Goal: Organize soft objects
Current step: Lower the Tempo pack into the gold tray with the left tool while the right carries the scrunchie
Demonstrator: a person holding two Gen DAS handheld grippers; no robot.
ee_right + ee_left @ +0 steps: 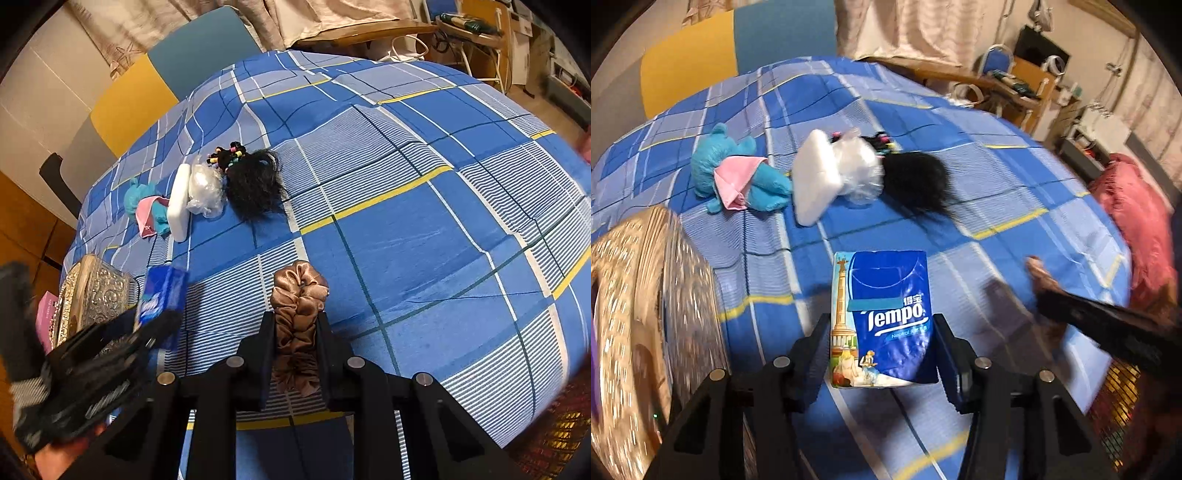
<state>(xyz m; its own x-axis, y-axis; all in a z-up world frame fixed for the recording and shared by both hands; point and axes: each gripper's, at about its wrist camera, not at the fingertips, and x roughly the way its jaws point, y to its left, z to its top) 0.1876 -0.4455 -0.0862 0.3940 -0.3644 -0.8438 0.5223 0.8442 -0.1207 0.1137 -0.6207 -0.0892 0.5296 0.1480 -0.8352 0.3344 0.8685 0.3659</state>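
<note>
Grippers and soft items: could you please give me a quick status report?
Left gripper shut on tissue pack. Right gripper shut on brown scrunchie. Plush toy, wig still on bed.

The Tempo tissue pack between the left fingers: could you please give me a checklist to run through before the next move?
1. Tempo tissue pack sits between the left gripper fingers: ok.
2. Pads pressing firmly on the pack: cannot tell.
3. Right gripper shut on the brown scrunchie: ok.
4. Ornate metal box open to receive items: cannot tell.
5. Teal plush toy, white pad and black wig lie apart from both grippers on the bedspread: ok.
</note>
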